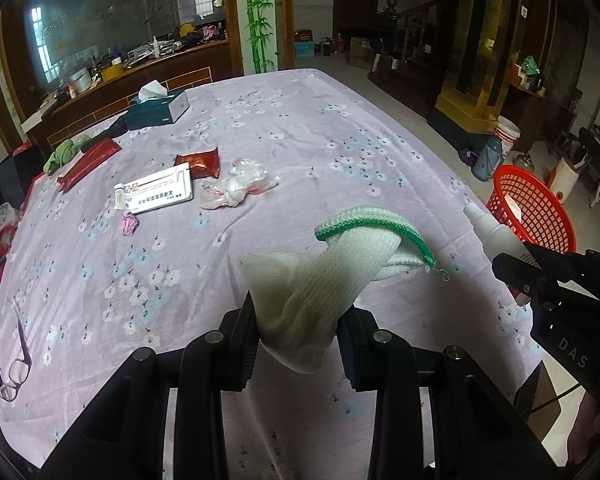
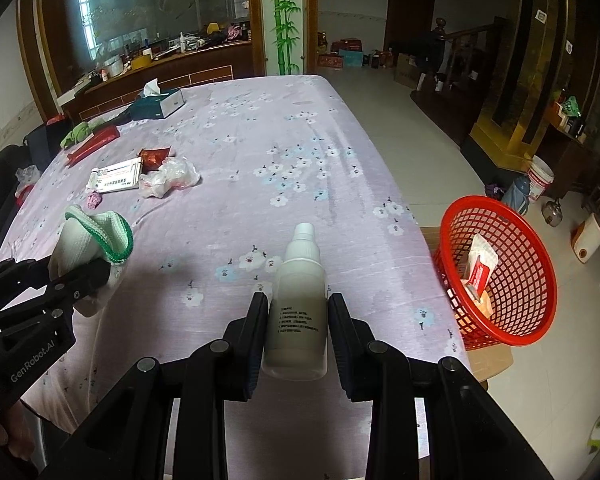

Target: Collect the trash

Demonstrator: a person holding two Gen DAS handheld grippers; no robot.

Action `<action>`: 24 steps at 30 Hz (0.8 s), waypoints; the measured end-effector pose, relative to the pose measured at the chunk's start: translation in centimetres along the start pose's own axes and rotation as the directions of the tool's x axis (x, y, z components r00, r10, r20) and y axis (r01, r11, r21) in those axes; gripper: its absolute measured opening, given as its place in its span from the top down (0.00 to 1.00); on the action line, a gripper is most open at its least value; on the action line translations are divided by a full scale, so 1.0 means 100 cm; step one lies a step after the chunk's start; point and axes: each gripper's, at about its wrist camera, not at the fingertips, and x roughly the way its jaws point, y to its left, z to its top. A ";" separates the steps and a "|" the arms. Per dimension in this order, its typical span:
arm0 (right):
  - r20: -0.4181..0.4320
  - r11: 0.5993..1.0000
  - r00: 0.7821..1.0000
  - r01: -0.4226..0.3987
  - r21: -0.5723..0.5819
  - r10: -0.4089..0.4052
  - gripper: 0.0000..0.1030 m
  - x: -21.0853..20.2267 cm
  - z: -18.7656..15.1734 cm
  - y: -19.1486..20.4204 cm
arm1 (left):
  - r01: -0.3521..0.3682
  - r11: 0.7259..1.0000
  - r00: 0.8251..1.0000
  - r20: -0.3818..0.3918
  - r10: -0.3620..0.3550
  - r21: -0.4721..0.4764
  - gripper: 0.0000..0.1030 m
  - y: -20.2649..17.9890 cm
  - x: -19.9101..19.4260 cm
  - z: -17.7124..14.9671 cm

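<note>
Left tongs (image 1: pixel 296 324) are closed on a white knitted glove with a green cuff (image 1: pixel 320 276), which stands up between the pads above the near part of the table (image 1: pixel 340 128), the cuff drooping forward. Farther back on the lilac flowered cloth, from left to right, lie a pair of glasses (image 1: pixel 14 364) at the near left edge, a red flat packet (image 1: pixel 90 162), a white medicine box (image 1: pixel 156 194) with a small purple crumpled wrapper (image 1: pixel 129 222) just in front of it, a dark red snack pouch (image 1: pixel 199 163) and a crumpled clear plastic bag (image 1: pixel 236 188) just beside the box. A teal tissue box (image 1: pixel 158 109) sits at the far left. Right tongs (image 2: pixel 298 322) grip a white plastic bottle (image 2: pixel 298 304) upright by its body, cap pointing away, over the table's near right part. Beyond the table's right edge a red mesh basket (image 2: pixel 500 268) rests tilted on a cardboard box (image 2: pixel 488 356), with a red and white packet (image 2: pixel 480 268) inside.
</note>
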 end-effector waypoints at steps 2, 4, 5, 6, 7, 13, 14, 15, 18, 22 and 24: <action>0.000 1.000 1.000 0.003 0.001 -0.003 0.68 -0.001 0.000 -0.003 | 0.003 1.000 1.000 0.000 -0.003 0.004 0.68 -0.004 0.000 0.001; 0.002 1.000 1.000 0.006 0.001 -0.006 0.68 -0.002 -0.001 -0.005 | 0.005 1.000 1.000 0.000 -0.005 0.008 0.68 -0.006 0.001 0.001; 0.003 1.000 1.000 0.007 0.002 -0.007 0.68 -0.003 -0.001 -0.006 | 0.007 1.000 1.000 0.001 -0.007 0.010 0.68 -0.009 0.001 0.002; 0.005 1.000 1.000 0.008 0.003 -0.008 0.68 -0.003 -0.001 -0.007 | 0.008 1.000 1.000 0.001 -0.008 0.011 0.68 -0.010 0.002 0.003; 0.008 1.000 1.000 0.011 0.003 -0.011 0.68 -0.004 0.000 -0.009 | 0.009 1.000 1.000 0.002 -0.009 0.012 0.68 -0.011 0.002 0.003; 0.020 1.000 0.999 0.025 0.005 -0.025 0.68 -0.008 0.000 -0.017 | 0.015 1.000 1.000 0.007 -0.015 0.017 0.68 -0.019 0.004 0.006; 0.022 1.000 0.999 0.026 0.005 -0.026 0.68 -0.008 0.001 -0.018 | 0.016 1.000 1.000 0.008 -0.016 0.019 0.68 -0.020 0.004 0.006; 0.025 1.000 0.999 0.027 0.005 -0.027 0.68 -0.009 0.001 -0.019 | 0.016 1.000 1.000 0.008 -0.016 0.020 0.68 -0.021 0.004 0.007; 0.032 0.999 0.999 0.031 0.005 -0.032 0.68 -0.011 0.001 -0.021 | 0.019 1.000 1.000 0.012 -0.019 0.025 0.68 -0.025 0.005 0.008; 0.036 0.999 0.999 0.036 0.009 -0.037 0.68 -0.012 0.001 -0.025 | 0.024 0.999 1.000 0.014 -0.025 0.031 0.68 -0.030 0.005 0.010; 0.038 0.999 0.998 0.039 0.011 -0.040 0.68 -0.013 0.001 -0.027 | 0.027 0.999 1.000 0.015 -0.028 0.034 0.68 -0.032 0.006 0.011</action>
